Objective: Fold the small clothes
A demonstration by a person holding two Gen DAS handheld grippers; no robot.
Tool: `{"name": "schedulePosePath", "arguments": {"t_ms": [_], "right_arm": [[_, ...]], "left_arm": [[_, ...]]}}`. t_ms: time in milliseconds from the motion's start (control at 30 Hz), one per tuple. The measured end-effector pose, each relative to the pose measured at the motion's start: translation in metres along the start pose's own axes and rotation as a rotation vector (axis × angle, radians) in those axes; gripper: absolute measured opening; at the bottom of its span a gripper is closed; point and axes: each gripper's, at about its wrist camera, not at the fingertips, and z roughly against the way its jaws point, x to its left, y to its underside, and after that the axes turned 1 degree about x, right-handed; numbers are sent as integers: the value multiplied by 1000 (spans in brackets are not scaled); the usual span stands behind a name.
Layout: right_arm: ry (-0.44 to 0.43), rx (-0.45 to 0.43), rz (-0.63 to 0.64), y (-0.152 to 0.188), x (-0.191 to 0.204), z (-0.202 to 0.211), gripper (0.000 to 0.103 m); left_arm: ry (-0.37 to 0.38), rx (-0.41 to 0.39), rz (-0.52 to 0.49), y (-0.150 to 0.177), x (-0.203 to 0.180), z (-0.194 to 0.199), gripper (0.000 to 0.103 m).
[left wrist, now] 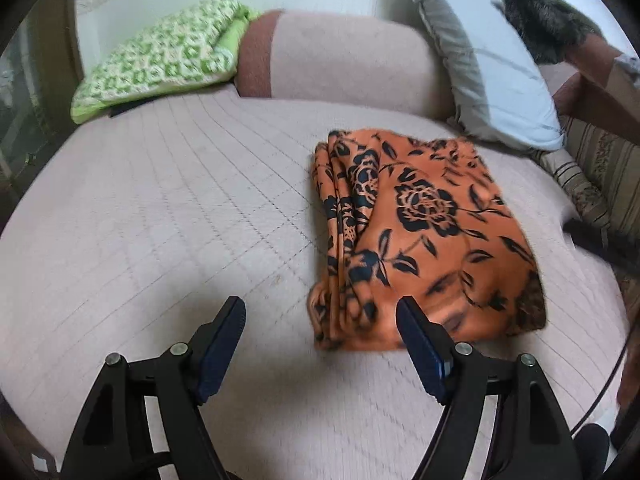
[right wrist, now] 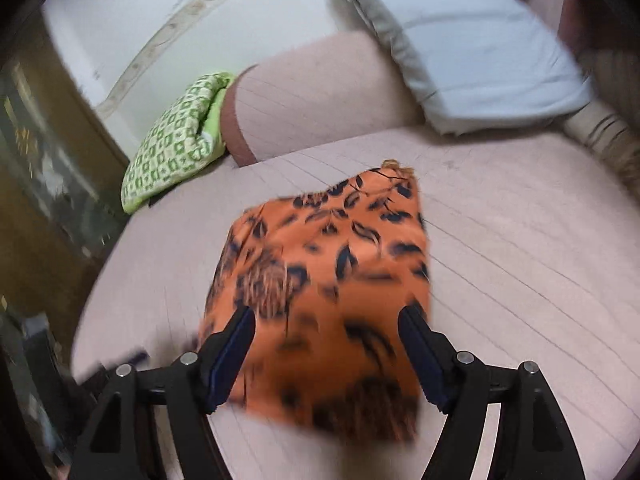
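Just beyond both grippers, folded garment

orange floral garment, folded, on bed

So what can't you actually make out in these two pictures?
- Orange cloth, right view: pattern smeared by motion blur.
- Dark thing under the green quilt, left view: mostly covered by the quilt.
- Furry dark object, left view: cut off by the picture edge.

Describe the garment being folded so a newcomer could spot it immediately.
On the pale pink quilted bed cover, in front of the bolster and grey-white pillow, lies a folded cloth. It alone is orange with black roses and leaves; the folded bedding nearby is green-checked.
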Motion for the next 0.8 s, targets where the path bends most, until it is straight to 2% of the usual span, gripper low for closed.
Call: {"name": "schedulePosePath", "arguments": {"t_ms": [67, 133, 200, 233, 300, 500, 567, 633, 800], "right_arm": [[61, -11, 55, 34, 10, 24, 77], [144, 7, 72, 66, 13, 42, 78], [193, 33, 65, 86, 15, 52, 80], [216, 46, 62, 95, 15, 57, 86], [262, 48, 62, 106, 18, 71, 87], [298, -6, 101, 117, 39, 110, 89], [277, -17, 111, 115, 45, 116, 92], [266, -28, 115, 114, 49, 121, 103], [247, -41, 131, 109, 57, 129, 103]], "left_arm": [[-27, -25, -6, 16, -2, 21, 84], [-48, -34, -5, 26, -7, 33, 85], [-43, -45, -12, 37, -13, 48, 85], [-33, -47, -15, 39, -17, 54, 85], [-13, -69, -24, 46, -26, 74, 85], [-21, -100, -69, 54, -46, 114, 87], [-33, -107, -75, 55, -48, 122, 88], [-37, -111, -72, 55, -47, 127, 88], [-50, -112, -44, 52, -42, 136, 88]]}}
